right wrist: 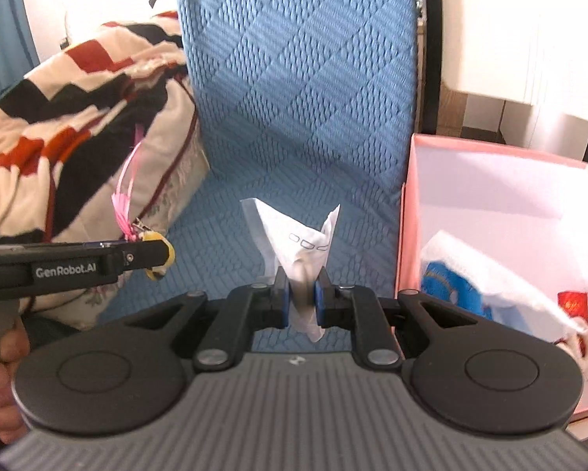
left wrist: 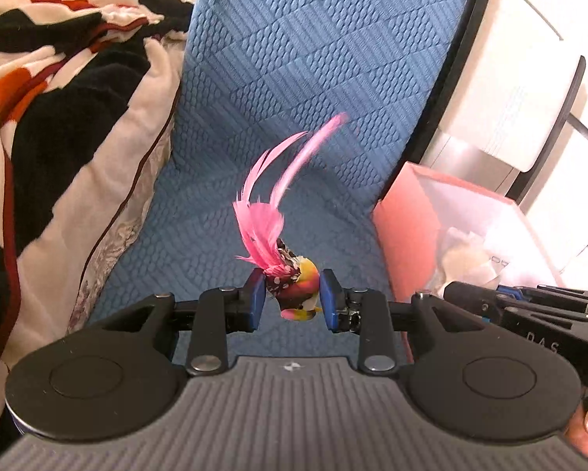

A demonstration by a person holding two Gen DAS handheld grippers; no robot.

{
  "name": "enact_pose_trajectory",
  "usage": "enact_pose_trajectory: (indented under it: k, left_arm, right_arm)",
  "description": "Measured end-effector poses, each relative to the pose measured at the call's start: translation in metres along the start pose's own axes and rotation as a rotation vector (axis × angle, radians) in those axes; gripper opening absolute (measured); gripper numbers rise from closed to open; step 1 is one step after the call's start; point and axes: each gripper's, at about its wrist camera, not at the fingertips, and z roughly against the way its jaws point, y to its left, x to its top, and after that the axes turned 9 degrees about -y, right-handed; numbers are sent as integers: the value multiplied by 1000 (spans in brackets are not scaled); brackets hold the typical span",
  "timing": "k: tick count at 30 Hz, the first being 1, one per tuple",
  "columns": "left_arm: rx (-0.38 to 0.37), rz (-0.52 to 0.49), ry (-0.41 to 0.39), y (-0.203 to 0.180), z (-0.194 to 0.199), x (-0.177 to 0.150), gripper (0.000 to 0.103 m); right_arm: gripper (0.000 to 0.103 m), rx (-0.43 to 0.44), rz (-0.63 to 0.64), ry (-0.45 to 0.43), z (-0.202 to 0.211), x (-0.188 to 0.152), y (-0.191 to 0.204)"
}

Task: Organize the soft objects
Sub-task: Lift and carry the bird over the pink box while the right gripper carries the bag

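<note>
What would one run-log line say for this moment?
left hand-held gripper: holds feathered bird toy | right hand-held gripper: holds white packet | pink box: beside

Open blue lane between bedding and box

The blue quilted cover [right wrist: 294, 98] lies bare ahead of both grippers, a clear strip. A heaped striped blanket [right wrist: 78, 117] walls its left side; the pink box [right wrist: 407, 243] stands at its right edge, open-topped and apparently partly filled, with white furniture [left wrist: 509, 98] behind it.

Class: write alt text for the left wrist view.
The left tongs pinch a small feathered toy bird, pink tail feathers up, above a blue quilted cover. A pink box sits to the right, a striped blanket to the left.
</note>
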Motion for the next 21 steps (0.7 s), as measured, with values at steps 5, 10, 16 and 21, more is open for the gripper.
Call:
enact_pose_trajectory:
  k: [5,10,16,21]
  left_arm:
    - [-15,-26,6,-24,9,15,35]
    - [-23,-49,-28,-53,20,27,35]
    - [-49,-38,-44,-83,25,33,35]
    - [-87,-22,-48,-110,29,44,35]
  right_arm:
    - [16,11,-11,-31,17,14,-10]
    - [16,6,-17,-61,36,24,-23]
    - [16,-4,-35,-79,57,31,-44]
    - [16,-29,-38,-113,74,46,-64]
